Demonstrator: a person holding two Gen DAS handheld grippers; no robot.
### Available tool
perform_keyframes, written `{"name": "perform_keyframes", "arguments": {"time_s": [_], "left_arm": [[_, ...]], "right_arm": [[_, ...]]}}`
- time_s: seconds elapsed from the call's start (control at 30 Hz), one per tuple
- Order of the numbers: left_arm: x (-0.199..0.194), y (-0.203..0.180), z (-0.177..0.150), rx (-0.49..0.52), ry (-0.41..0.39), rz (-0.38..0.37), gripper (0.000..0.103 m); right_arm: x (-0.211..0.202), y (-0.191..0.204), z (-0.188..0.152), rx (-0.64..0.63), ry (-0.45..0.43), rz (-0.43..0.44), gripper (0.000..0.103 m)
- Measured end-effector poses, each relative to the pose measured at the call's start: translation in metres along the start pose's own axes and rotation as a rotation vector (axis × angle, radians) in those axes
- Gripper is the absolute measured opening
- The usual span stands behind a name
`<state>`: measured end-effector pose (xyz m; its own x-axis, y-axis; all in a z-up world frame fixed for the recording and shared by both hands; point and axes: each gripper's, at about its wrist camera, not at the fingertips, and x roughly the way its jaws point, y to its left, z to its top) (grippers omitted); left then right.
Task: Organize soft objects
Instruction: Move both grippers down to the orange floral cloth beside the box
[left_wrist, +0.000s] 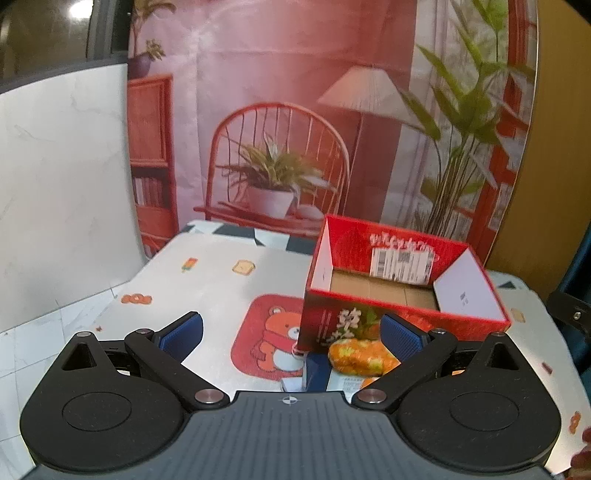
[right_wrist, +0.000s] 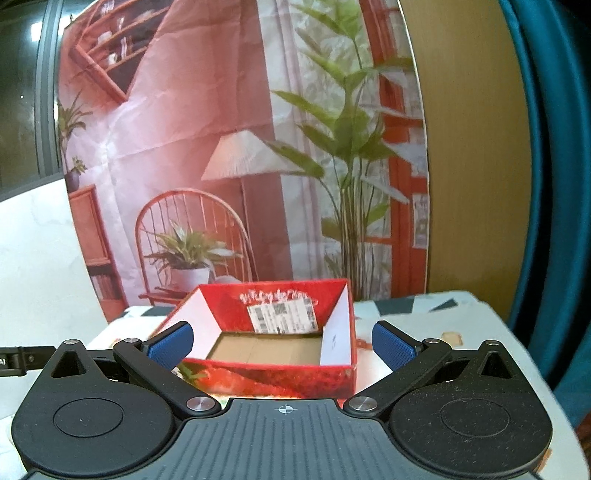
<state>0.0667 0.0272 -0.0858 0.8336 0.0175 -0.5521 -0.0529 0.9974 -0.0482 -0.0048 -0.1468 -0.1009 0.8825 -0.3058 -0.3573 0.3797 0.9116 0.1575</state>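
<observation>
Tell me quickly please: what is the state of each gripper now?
Left gripper: open, holding nothing; an orange-green soft packet lies just ahead on the table.
Right gripper: open, holding nothing, facing the red box.

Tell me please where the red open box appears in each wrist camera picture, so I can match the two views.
Left wrist view: the red box sits right of centre, above an orange-green soft packet, behind the right blue pad of the open left tongs.
Right wrist view: the box sits at the centre, between the pads of the open right tongs.
Shared landmark: the white barcode label inside its far wall.
</observation>
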Motion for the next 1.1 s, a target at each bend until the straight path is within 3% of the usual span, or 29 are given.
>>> {"name": "perform_keyframes", "arguments": {"time_s": [0.27,0.53,0.77,0.9,1.1], "left_arm": [[0.04,0.002,-0.019,0.011,0.06,-0.056,0.101],[0.067,0.0,-0.037,0.004,0.133,-0.09,0.096],[0.08,-0.005,-0.051,-0.016,0.166,-0.127,0.088],[0.086,-0.008,-0.059,-0.02,0.182,-0.157,0.078],[0.092,-0.007,-0.061,-0.046,0.192,-0.2,0.067]], "right_arm": [[0.05,0.001,-0.03,-0.017,0.153,0.011,0.103],[0.074,0.0,-0.058,-0.015,0.209,0.048,0.102],[0.083,0.001,-0.08,0.003,0.249,0.08,0.094],[0.087,0.0,-0.091,0.008,0.273,0.107,0.082],[0.093,-0.005,-0.101,0.032,0.295,0.141,0.074]]}}
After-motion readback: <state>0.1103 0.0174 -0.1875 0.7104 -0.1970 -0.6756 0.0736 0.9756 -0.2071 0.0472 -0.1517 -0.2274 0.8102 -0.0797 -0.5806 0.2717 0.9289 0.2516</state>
